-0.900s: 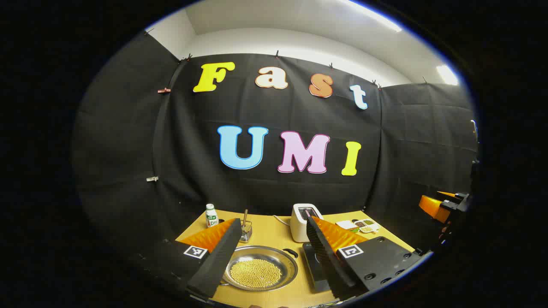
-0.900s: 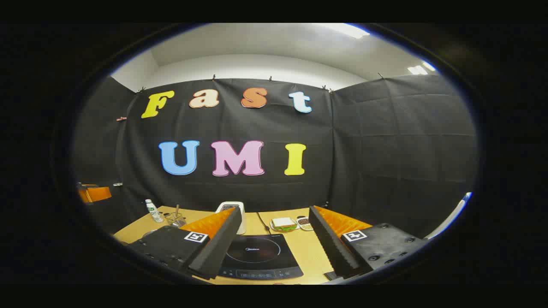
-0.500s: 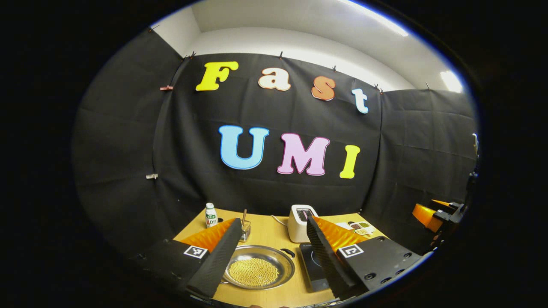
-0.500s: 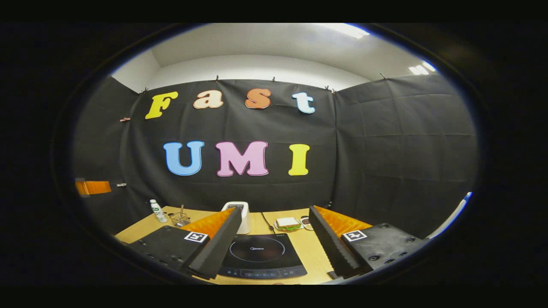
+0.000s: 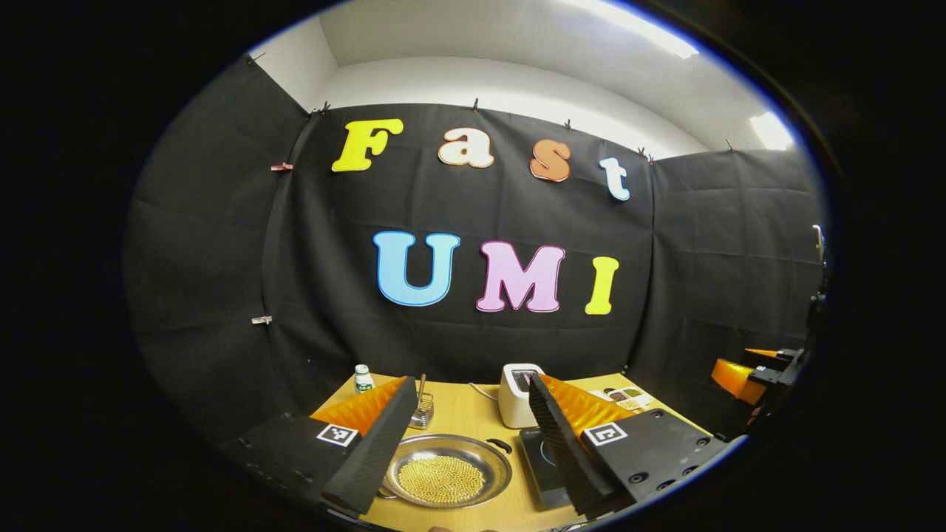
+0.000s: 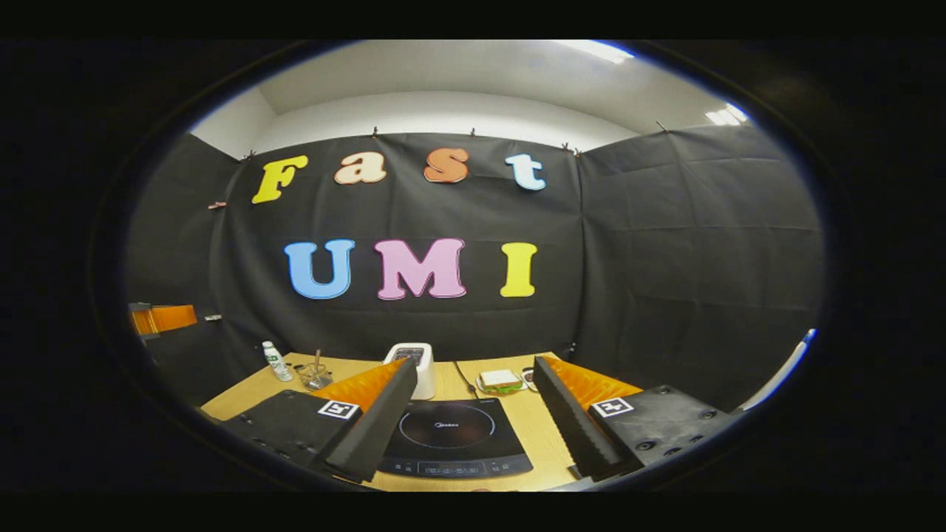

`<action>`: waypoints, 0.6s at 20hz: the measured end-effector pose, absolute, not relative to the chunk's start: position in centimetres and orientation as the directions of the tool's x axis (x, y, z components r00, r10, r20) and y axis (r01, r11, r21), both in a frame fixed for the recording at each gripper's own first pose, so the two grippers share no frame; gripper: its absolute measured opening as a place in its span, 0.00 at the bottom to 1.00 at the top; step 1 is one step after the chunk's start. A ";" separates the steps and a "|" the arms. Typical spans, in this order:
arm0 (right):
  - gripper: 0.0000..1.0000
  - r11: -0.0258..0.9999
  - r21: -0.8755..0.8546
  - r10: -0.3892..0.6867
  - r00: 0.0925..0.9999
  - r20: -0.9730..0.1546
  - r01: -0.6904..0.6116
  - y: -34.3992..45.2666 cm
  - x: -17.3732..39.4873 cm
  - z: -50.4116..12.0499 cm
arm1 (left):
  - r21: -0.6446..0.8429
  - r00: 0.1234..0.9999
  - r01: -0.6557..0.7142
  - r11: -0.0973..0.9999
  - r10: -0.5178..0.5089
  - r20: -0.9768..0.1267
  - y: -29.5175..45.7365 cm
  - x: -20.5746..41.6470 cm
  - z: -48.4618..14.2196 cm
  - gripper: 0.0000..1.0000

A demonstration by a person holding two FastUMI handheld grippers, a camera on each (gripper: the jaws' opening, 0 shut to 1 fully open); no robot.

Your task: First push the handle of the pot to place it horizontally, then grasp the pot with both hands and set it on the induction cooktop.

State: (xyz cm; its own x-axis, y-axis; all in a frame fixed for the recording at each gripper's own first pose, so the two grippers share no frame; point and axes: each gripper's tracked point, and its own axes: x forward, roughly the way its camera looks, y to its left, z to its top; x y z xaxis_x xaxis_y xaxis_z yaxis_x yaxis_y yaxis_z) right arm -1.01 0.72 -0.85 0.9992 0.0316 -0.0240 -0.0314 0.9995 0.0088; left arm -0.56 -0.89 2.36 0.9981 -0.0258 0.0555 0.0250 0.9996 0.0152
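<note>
In the left gripper view a shallow steel pot holding yellow beads sits on the wooden table, between and beyond my left gripper's open fingers. A black handle lies at the pot's right rear rim. The black induction cooktop lies just right of the pot, partly behind my right-hand finger. In the right gripper view the cooktop lies between the open fingers of my right gripper. Both grippers hover above the near table edge, holding nothing.
A white toaster stands behind the cooktop, a small bottle and a wire holder behind the pot. Small food dishes and a sandwich plate sit at the back right. The other gripper shows orange at the far right.
The left gripper view has tipped slightly upward, so the pot sits lower in it. The right gripper view has dipped a little, showing more of the cooktop. Both grippers stay open.
</note>
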 end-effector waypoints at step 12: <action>1.00 0.997 0.002 0.073 0.996 -0.053 -0.073 2.4 -1.3 -2.0 | -0.052 0.998 -0.047 0.998 0.046 -0.031 3.9 -0.7 -2.4 0.97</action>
State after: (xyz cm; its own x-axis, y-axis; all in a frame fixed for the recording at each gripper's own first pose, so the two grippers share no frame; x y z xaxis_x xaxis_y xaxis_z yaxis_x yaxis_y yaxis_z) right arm -1.31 2.40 -2.00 0.9959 0.0734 -0.0527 -0.0734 0.9973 0.0023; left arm -0.68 3.93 -2.43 0.9985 0.0457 -0.0314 -0.0473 0.9975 -0.0520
